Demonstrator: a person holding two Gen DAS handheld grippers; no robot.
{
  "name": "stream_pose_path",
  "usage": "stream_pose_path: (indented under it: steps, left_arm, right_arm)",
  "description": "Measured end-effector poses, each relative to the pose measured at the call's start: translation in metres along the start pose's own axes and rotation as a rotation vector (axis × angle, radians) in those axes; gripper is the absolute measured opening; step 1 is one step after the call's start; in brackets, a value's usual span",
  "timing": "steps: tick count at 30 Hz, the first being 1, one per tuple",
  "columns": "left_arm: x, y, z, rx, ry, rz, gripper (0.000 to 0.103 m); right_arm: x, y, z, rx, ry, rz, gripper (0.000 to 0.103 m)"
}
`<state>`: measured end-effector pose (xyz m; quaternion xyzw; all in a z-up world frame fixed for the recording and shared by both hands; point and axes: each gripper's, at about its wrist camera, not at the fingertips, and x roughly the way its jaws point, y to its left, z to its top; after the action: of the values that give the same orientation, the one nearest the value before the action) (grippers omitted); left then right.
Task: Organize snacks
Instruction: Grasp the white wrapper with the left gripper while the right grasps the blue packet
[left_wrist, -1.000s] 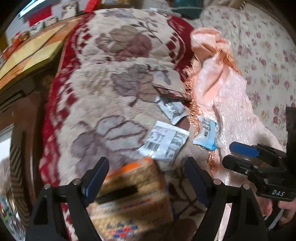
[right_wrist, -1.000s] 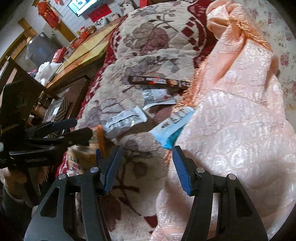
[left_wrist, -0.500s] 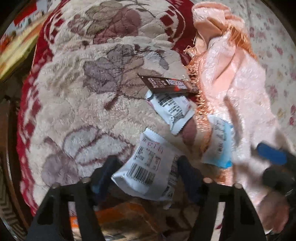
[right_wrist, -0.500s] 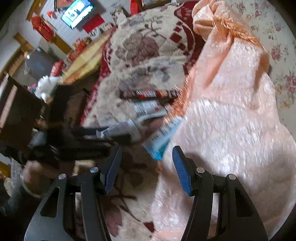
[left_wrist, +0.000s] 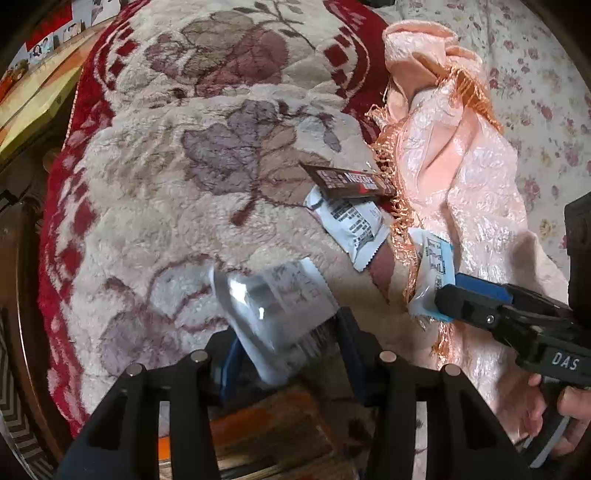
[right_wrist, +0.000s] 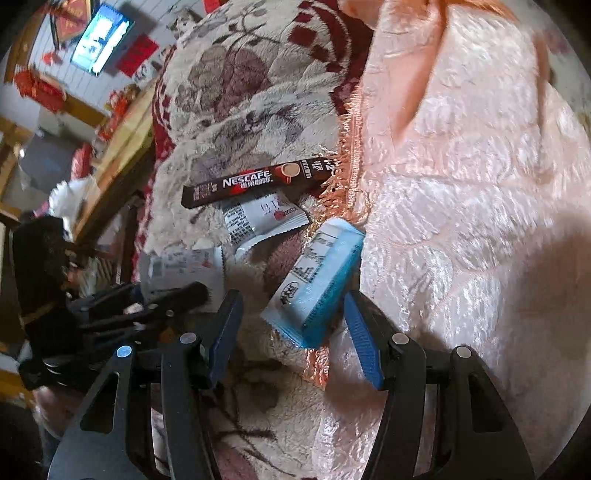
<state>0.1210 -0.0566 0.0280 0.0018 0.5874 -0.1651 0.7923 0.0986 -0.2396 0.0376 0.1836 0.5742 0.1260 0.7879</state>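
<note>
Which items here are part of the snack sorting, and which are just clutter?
Job: white packet in left gripper; blue packet between open right gripper fingers; Nescafe stick; second white packet; woven box.
Clutter: peach cloth; floral blanket.

L gripper newly round white pkt.

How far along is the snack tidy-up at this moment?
Nothing looks put away yet. In hand: the left gripper is closing around a white packet; the open right gripper straddles the blue packet. Left on the blanket: the Nescafe stick and another white packet.
</note>
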Motion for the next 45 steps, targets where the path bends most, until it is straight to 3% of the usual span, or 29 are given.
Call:
stream_pose_path:
  steps: [2, 8, 11, 13, 15, 19, 21, 25, 26, 28, 33, 36, 40, 45]
  left_arm:
    - [-0.003, 0.001, -0.001, 0.021, -0.012, 0.004, 0.051]
    - [-0.006, 0.005, 0.004, 0.028, -0.029, 0.047, 0.071]
    - [-0.005, 0.01, 0.006, 0.002, -0.031, 0.051, 0.075]
    - [-0.003, 0.011, 0.006, -0.005, -0.026, 0.057, 0.075]
    - [0.0, 0.011, 0.008, 0.005, -0.024, 0.065, 0.075]
    - [-0.007, 0.004, 0.012, 0.108, -0.042, 0.069, 0.075]
    - [-0.011, 0.003, 0.013, 0.16, -0.036, 0.061, 0.082]
    - [-0.016, 0.011, 0.014, 0.132, -0.021, 0.069, 0.084]
    - [-0.016, 0.012, 0.015, 0.108, -0.028, 0.054, 0.084]
    - [-0.015, 0.013, 0.017, 0.069, -0.039, 0.038, 0.084]
    - [-0.011, 0.0, 0.021, 0.083, -0.038, 0.039, 0.084]
    - [-0.012, 0.001, 0.021, 0.09, -0.041, 0.058, 0.084]
    - [-0.014, 0.009, 0.025, 0.056, -0.049, 0.053, 0.084]
    - [-0.011, 0.007, 0.025, 0.073, -0.032, 0.07, 0.084]
  right_arm:
    - [-0.002, 0.005, 0.001, -0.026, -0.013, -0.029, 0.057]
    - [0.024, 0.013, 0.013, -0.105, 0.006, -0.133, 0.057]
    - [0.03, 0.008, 0.014, -0.1, -0.008, -0.105, 0.054]
    - [0.028, 0.006, 0.011, -0.122, -0.016, -0.1, 0.039]
    - [0.022, 0.004, 0.007, -0.146, -0.024, -0.089, 0.033]
    - [0.017, 0.002, 0.005, -0.16, -0.024, -0.057, 0.032]
    - [0.017, 0.002, 0.004, -0.163, -0.022, -0.053, 0.032]
    - [0.015, -0.003, 0.006, -0.116, -0.032, -0.054, 0.036]
    - [0.012, -0.003, 0.006, -0.105, -0.039, -0.051, 0.04]
    - [0.005, 0.0, 0.008, -0.099, -0.062, -0.022, 0.059]
    - [-0.007, 0.009, 0.013, -0.135, -0.082, -0.035, 0.059]
    - [-0.012, 0.01, 0.025, -0.117, -0.095, 0.008, 0.059]
    - [-0.015, 0.015, 0.035, -0.163, -0.092, -0.061, 0.059]
    - [-0.009, 0.004, 0.027, -0.101, -0.042, 0.016, 0.059]
